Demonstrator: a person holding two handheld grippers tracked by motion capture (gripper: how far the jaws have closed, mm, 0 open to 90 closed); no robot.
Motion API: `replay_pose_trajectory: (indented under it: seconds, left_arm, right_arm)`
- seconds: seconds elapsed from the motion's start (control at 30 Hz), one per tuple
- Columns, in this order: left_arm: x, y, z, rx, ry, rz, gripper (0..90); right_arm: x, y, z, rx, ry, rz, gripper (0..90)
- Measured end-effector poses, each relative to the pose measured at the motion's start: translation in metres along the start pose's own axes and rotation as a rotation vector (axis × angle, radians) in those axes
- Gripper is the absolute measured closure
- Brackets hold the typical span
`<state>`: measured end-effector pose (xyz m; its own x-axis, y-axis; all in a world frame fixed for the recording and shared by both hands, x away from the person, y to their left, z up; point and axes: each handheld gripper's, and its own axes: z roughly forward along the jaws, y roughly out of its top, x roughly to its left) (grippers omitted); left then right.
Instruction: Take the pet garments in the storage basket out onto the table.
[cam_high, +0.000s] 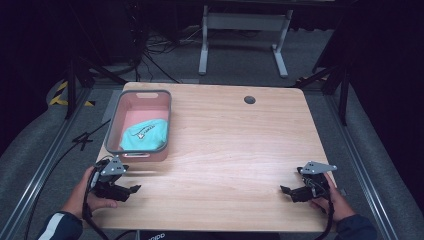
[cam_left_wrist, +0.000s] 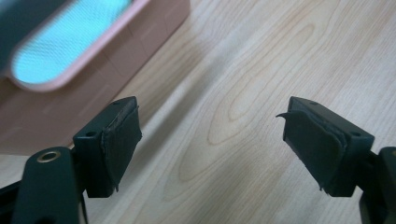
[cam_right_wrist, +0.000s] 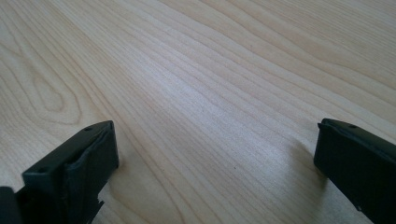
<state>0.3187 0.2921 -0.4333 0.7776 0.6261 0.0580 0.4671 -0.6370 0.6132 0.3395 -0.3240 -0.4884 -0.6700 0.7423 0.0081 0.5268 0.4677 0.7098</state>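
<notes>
A pink bin (cam_high: 162, 107) with a grey rim stands at the table's left, and a turquoise cloth (cam_high: 145, 135) lies in it. My left gripper (cam_high: 134, 190) hovers just in front of the bin near the table's front left edge, open, with nothing between its fingers. In the left gripper view the bin's pink wall (cam_left_wrist: 88, 88) and its slotted handle showing turquoise sit at upper left beyond my left gripper (cam_left_wrist: 212, 140). My right gripper (cam_high: 283, 190) rests low near the front right edge, open over bare wood; the right gripper view shows my right gripper (cam_right_wrist: 215, 154) with its jaws wide apart.
The wooden table (cam_high: 235, 145) has a round cable hole (cam_high: 249, 99) at the back right. A white desk frame (cam_high: 243, 35) stands on the grey floor behind. Metal rails run along both sides of the table.
</notes>
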Motion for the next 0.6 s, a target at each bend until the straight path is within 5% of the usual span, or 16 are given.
replay_pose_trajectory:
  seconds: [0.6]
  left_arm:
    - [0.024, 0.040, -0.029, -0.051, 0.072, 0.024, 20.0]
  right_arm:
    - [0.000, 0.000, 0.000, 0.000, 0.000, 0.000, 0.2]
